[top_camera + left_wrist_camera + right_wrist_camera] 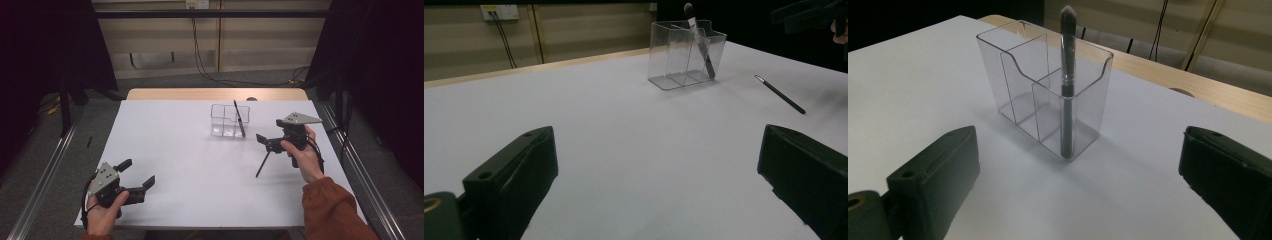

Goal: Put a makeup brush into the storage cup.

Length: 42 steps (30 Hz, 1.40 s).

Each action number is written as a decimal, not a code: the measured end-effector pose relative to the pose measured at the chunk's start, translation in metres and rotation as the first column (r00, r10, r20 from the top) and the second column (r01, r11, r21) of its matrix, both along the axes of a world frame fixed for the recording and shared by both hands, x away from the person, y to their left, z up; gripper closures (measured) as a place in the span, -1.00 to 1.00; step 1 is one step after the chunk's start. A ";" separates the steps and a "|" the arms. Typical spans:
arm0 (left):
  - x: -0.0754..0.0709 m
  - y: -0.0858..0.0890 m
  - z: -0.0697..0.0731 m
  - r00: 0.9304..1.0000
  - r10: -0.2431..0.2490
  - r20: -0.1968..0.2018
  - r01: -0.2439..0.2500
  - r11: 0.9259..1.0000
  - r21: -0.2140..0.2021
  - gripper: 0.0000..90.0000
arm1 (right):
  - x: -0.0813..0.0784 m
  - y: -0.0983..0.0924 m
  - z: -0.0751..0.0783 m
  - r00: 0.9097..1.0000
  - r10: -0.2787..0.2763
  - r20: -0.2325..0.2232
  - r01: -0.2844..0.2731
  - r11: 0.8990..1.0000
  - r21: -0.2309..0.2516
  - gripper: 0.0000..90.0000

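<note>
A clear acrylic organizer [225, 121] with several compartments stands on the white table, right of centre towards the back. A dark makeup brush [239, 119] leans upright in its right end compartment. A second thin brush [263, 164] lies flat on the table to the organizer's right and nearer me. My right gripper [265, 142] hovers open just above that brush's far end, its jaws facing the organizer [1013, 75] and the standing brush [1067, 85]. My left gripper [138, 172] rests open near the front left; past its jaws are the organizer [674, 55] and the lying brush [780, 94].
The white table top [180, 150] has a wooden strip [200, 94] along its back edge, with a small dark round spot [251, 98] on it. Cables hang behind the table. Metal rails run along the floor on both sides.
</note>
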<state>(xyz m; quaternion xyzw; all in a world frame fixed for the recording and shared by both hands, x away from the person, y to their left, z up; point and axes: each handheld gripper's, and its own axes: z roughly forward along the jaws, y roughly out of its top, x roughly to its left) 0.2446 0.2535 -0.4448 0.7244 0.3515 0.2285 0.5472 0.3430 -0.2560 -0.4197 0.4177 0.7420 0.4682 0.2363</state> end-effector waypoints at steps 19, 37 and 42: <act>0.000 0.000 0.000 1.000 0.000 -0.002 0.000 1.000 0.005 -0.94 | 0.015 -0.012 -0.012 0.952 -0.081 -0.296 0.051 0.993 -0.107 -0.93; 0.000 0.000 0.000 1.000 -0.003 -0.005 0.003 1.000 0.010 -0.94 | 0.035 0.003 -0.014 0.822 -0.117 -0.557 -0.056 0.957 -0.283 -0.87; 0.000 0.000 0.000 1.000 -0.003 -0.005 0.003 1.000 0.009 -0.94 | 0.038 0.009 -0.017 0.778 -0.146 -0.611 -0.081 0.941 -0.328 -0.86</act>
